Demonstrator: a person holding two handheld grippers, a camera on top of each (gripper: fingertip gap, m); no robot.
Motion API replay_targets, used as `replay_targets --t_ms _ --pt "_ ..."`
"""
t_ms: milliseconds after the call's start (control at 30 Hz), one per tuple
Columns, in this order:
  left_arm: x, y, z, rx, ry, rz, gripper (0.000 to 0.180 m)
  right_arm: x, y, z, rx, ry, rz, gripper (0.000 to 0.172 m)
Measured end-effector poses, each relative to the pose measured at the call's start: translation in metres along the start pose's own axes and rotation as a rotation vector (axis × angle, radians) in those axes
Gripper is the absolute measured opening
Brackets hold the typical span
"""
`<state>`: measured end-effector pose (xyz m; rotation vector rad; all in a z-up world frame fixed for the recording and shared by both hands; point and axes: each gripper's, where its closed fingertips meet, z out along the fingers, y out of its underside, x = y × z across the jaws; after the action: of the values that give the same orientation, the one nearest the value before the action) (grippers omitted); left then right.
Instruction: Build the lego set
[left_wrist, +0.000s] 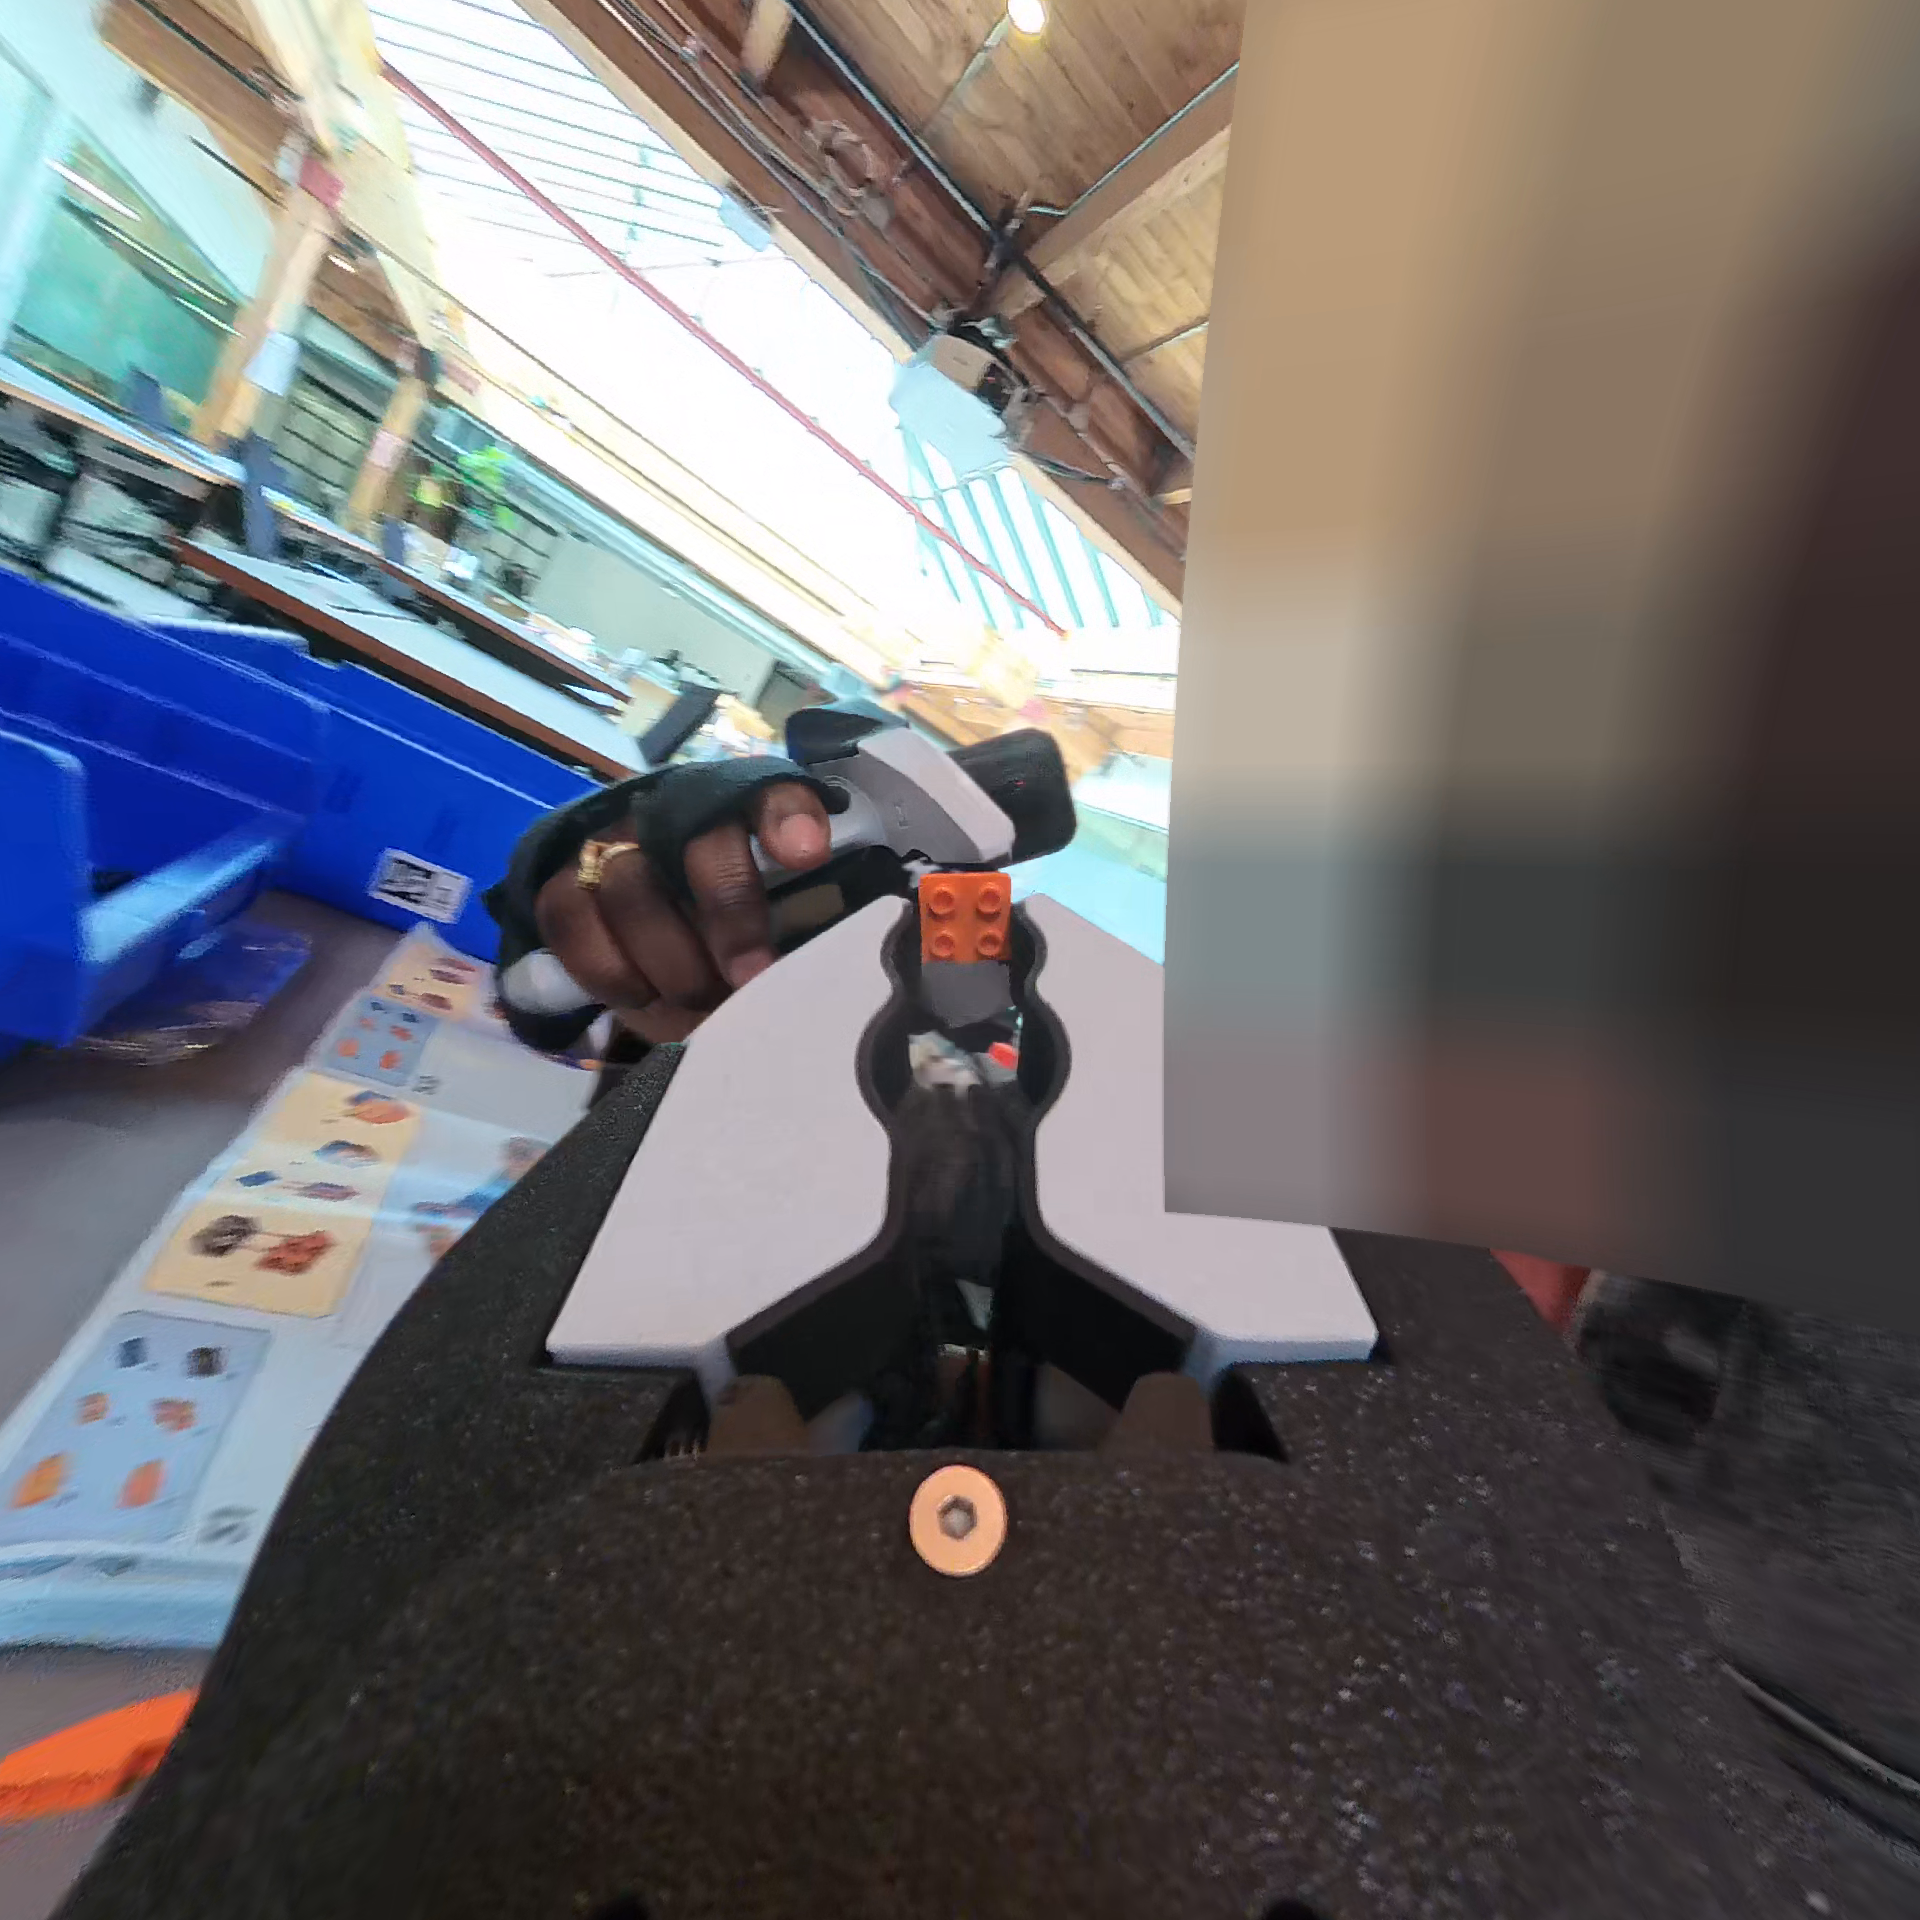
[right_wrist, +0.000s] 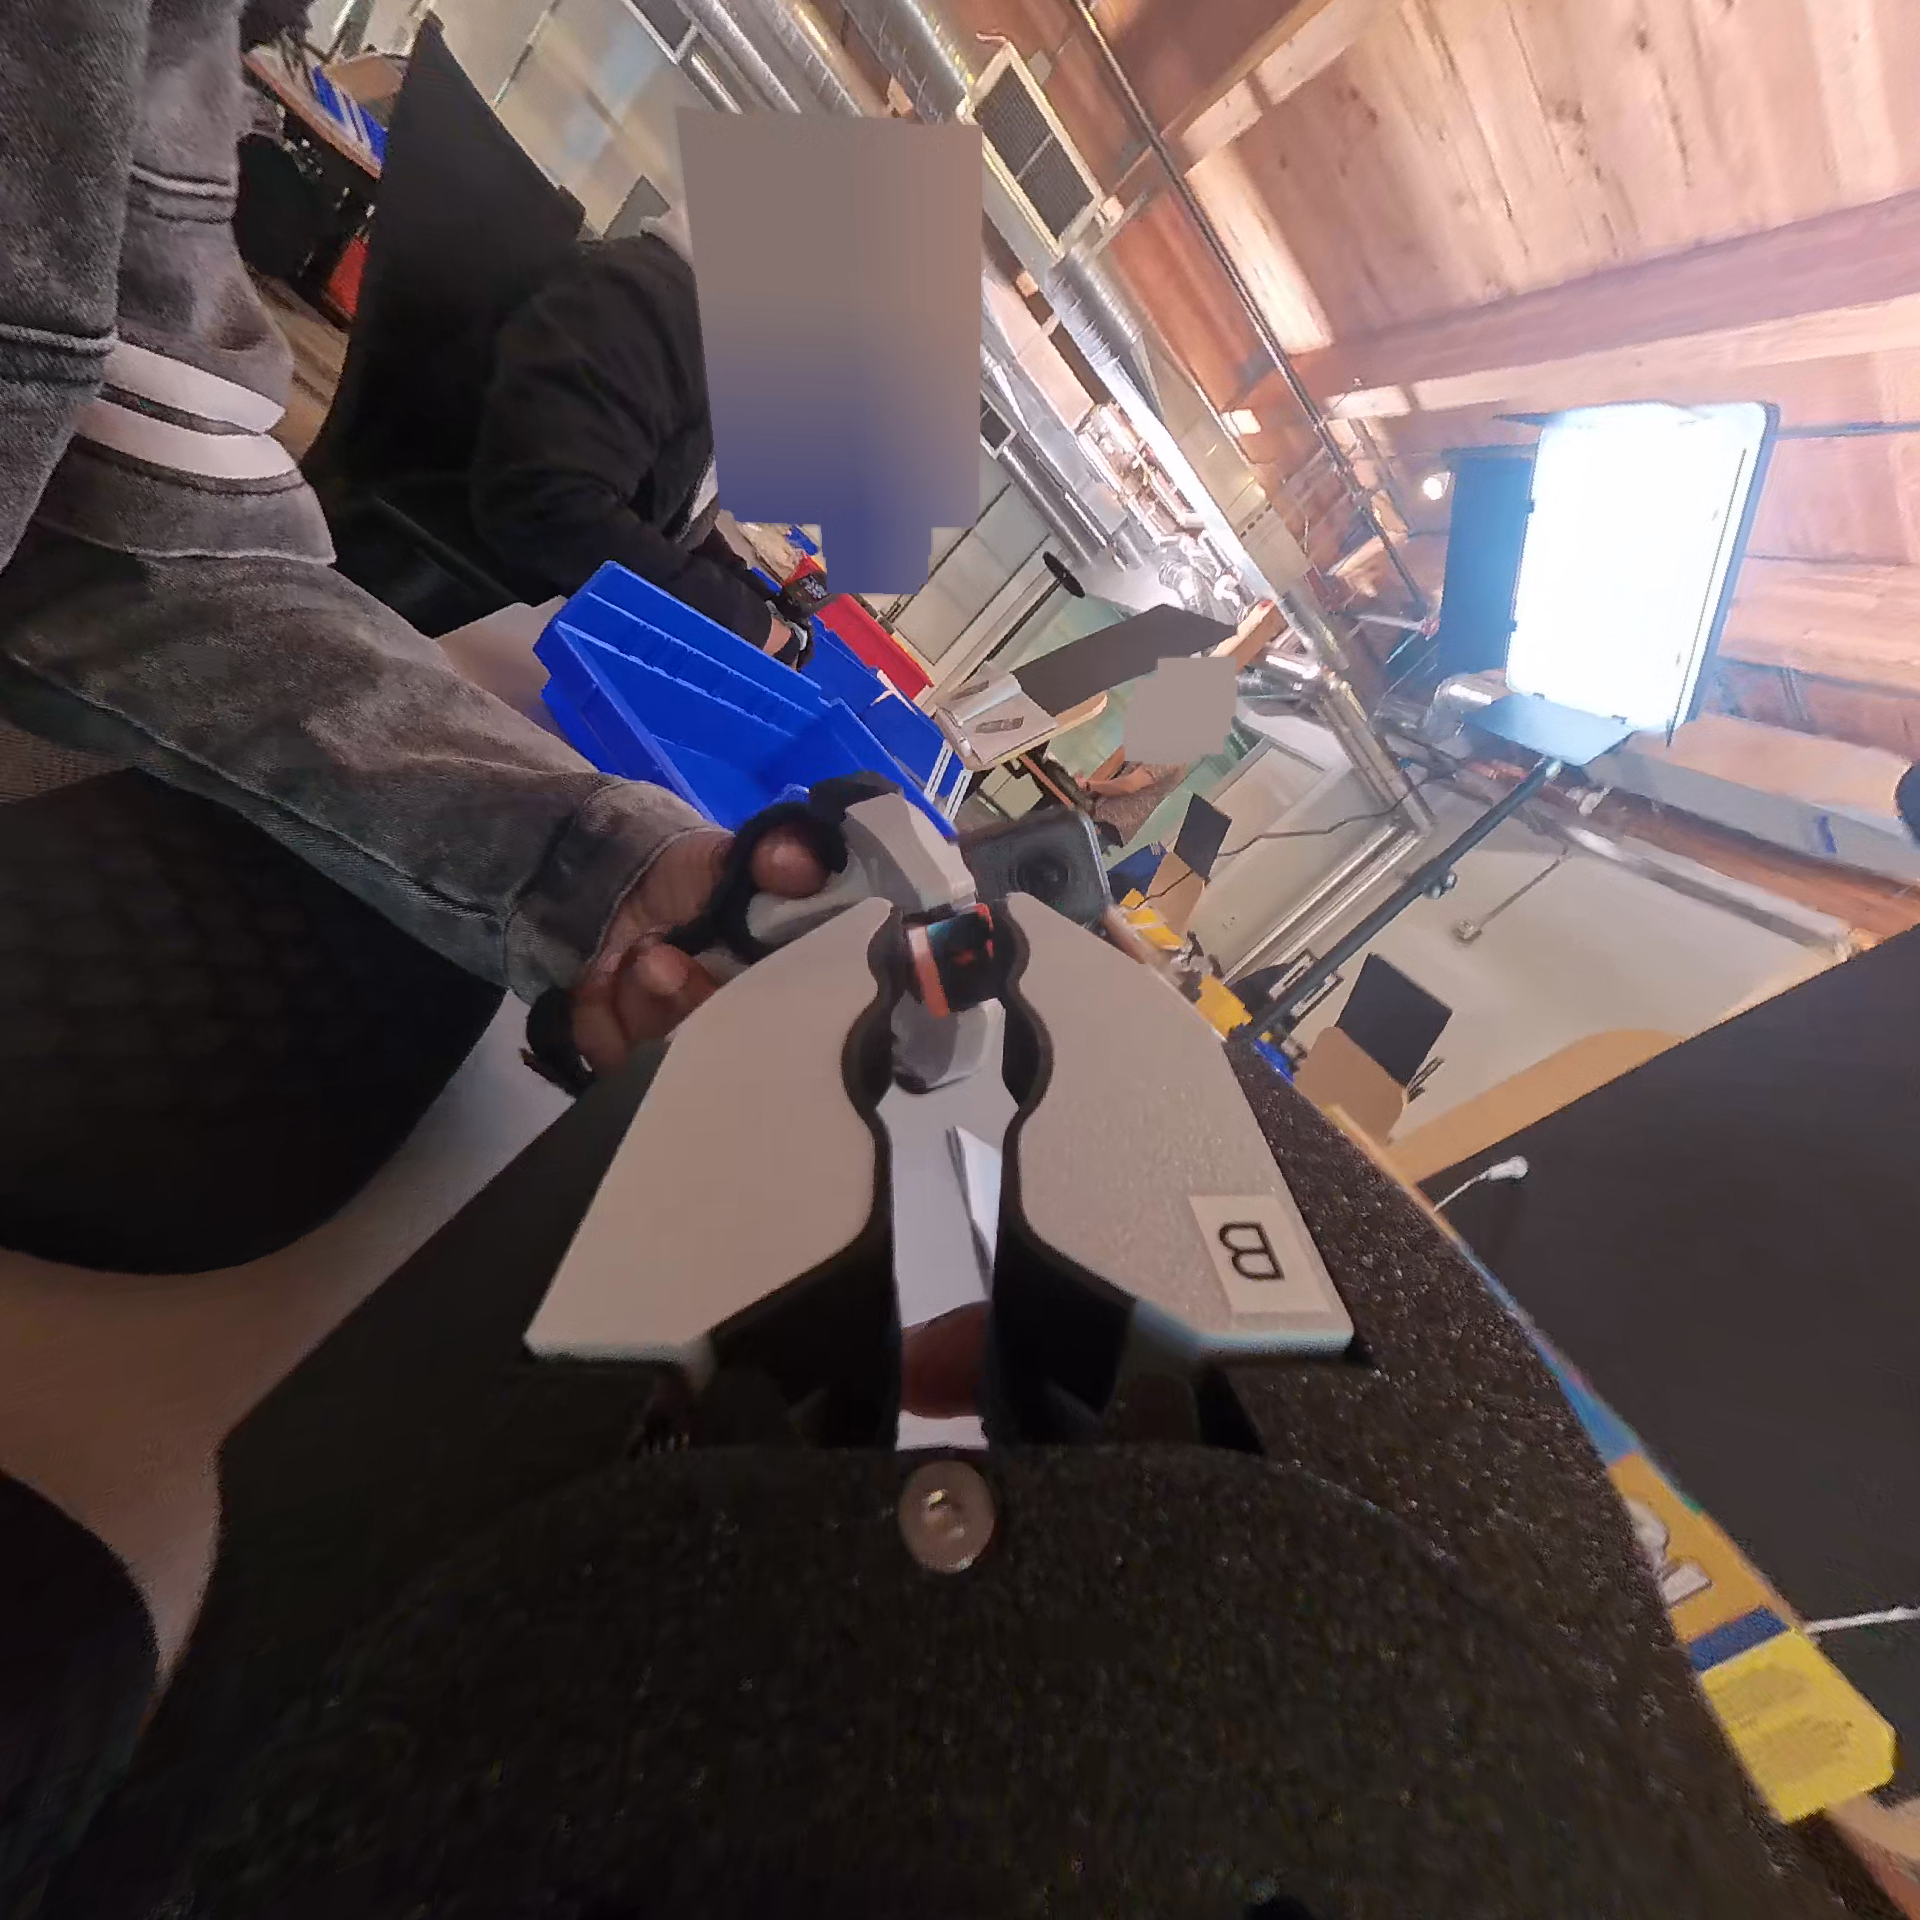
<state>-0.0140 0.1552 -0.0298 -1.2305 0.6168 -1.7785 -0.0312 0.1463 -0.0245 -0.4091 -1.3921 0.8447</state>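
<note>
My two grippers face each other, raised above the table, and meet at one small brick piece. In the left wrist view my left gripper (left_wrist: 964, 920) has its grey fingers closed on an orange four-stud brick (left_wrist: 964, 914), studs towards the camera. A grey part (left_wrist: 966, 987) sits just under it. Beyond it a gloved hand (left_wrist: 665, 925) holds the right gripper's body (left_wrist: 925, 800). In the right wrist view my right gripper (right_wrist: 948, 935) is closed on the same piece, seen as orange, black and blue (right_wrist: 951, 961). The left gripper's camera (right_wrist: 1039, 862) and the hand holding it (right_wrist: 665, 935) are right behind it.
Blue bins (left_wrist: 208, 748) stand at the left, with picture instruction sheets (left_wrist: 312, 1195) on the table below. In the right wrist view there are blue bins (right_wrist: 707, 686), a seated person in black (right_wrist: 592, 416), a lit lamp panel on a stand (right_wrist: 1631, 561) and a black board (right_wrist: 1714, 1247).
</note>
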Motion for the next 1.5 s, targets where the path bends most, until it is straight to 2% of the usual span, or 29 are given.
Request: replay_targets --t_ms 33,100,200,267,333,433,533,633,833,967,1167,1500 --pt "-0.006 -0.004 -0.003 0.011 -0.058 0.036 0.015 0.003 0.002 -0.004 -0.009 -0.005 0.042 0.018" --pt "-0.025 -0.012 -0.014 0.018 -0.231 0.15 0.015 0.014 0.01 -0.018 -0.059 -0.024 0.175 0.022" --pt "-0.052 -0.014 -0.033 -0.081 -0.498 0.364 0.015 0.041 0.041 -0.048 -0.239 0.038 0.406 0.021" --pt "-0.058 -0.01 -0.035 -0.149 -0.57 0.456 0.015 0.047 0.076 -0.07 -0.438 0.088 0.516 0.019" --pt "-0.061 -0.004 -0.032 -0.192 -0.586 0.52 0.015 0.045 0.108 -0.088 -0.615 0.124 0.533 0.016" --pt "-0.068 0.002 -0.033 -0.253 -0.625 0.597 0.015 0.037 0.131 -0.094 -0.726 0.12 0.574 0.006" --pt "-0.066 0.002 -0.033 -0.266 -0.629 0.655 0.015 0.031 0.129 -0.086 -0.702 0.09 0.605 0.0" --pt "-0.054 -0.007 -0.029 -0.2 -0.588 0.662 0.015 0.034 0.123 -0.082 -0.645 0.106 0.644 0.0" --pt "-0.037 -0.021 -0.026 -0.089 -0.524 0.627 0.015 0.056 0.123 -0.088 -0.525 0.245 0.78 0.003" --pt "-0.039 -0.011 -0.02 -0.133 -0.509 0.639 0.015 0.065 0.129 -0.097 -0.523 0.317 0.8 0.009" --pt "-0.045 0.0 -0.019 -0.221 -0.539 0.724 0.015 0.061 0.132 -0.097 -0.549 0.296 0.8 0.009" --pt "-0.05 0.004 -0.019 -0.259 -0.565 0.772 0.015 0.063 0.135 -0.1 -0.58 0.317 0.765 0.008"
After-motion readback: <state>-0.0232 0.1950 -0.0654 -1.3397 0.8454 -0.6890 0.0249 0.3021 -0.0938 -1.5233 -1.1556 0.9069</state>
